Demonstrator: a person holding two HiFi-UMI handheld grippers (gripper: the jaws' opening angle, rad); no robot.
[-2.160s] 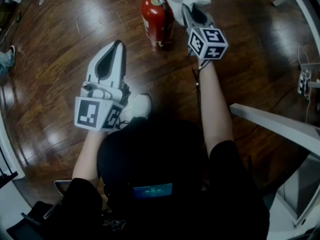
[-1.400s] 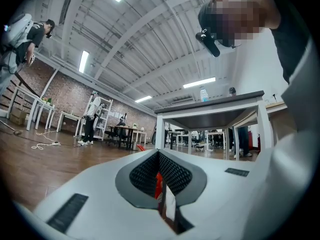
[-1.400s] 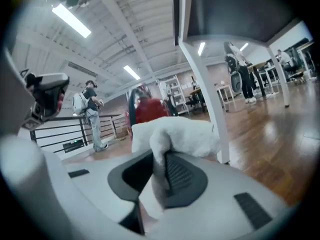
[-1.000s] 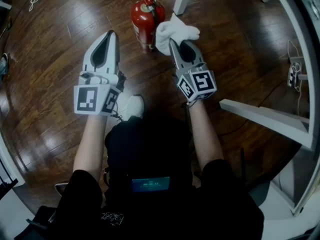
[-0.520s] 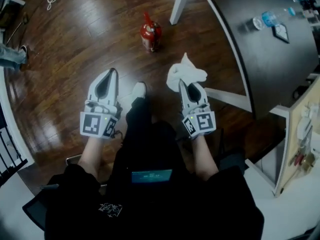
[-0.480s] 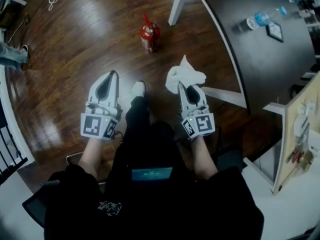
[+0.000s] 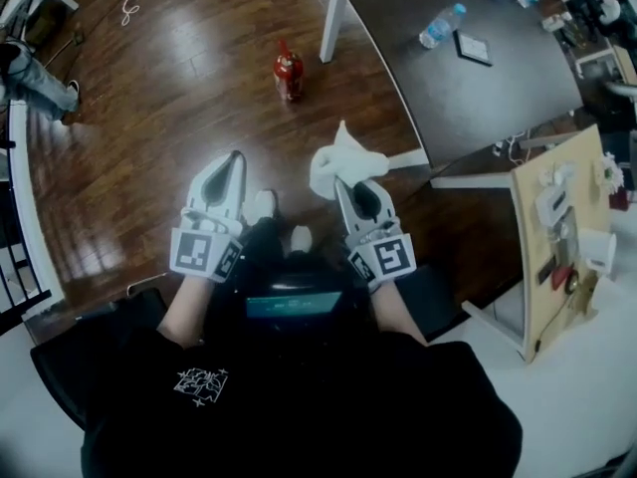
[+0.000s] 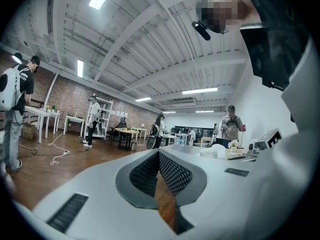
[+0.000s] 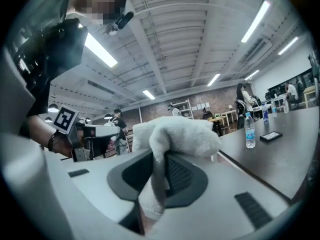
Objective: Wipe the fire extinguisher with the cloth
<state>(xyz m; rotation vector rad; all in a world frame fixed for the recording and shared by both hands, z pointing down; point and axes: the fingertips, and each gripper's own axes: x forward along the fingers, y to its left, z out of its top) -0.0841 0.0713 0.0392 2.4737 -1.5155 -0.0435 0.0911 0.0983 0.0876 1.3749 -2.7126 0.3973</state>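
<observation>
Far up the floor [image 7: 189, 98], the fire extinguisher [image 7: 288, 72] stands unbraced; a hard wipe could topple it. Nearer, the right gripper [image 7: 339, 181] clamps the white cloth [image 7: 336, 157], while the left gripper [image 7: 236, 156] is closed, empty

Bright ceiling strip lights, glare patches on the glossy wood floor [image 7: 189, 58], fisheye-curved edges, dark vignetted corners

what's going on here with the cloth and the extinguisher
A person holds a gripper in each hand. The right gripper is shut on a white cloth; the left gripper is shut and empty. The red fire extinguisher stands on the wood floor well ahead of both, near a white table leg. Nothing touches it, so no wiping is under way at this moment.
</observation>
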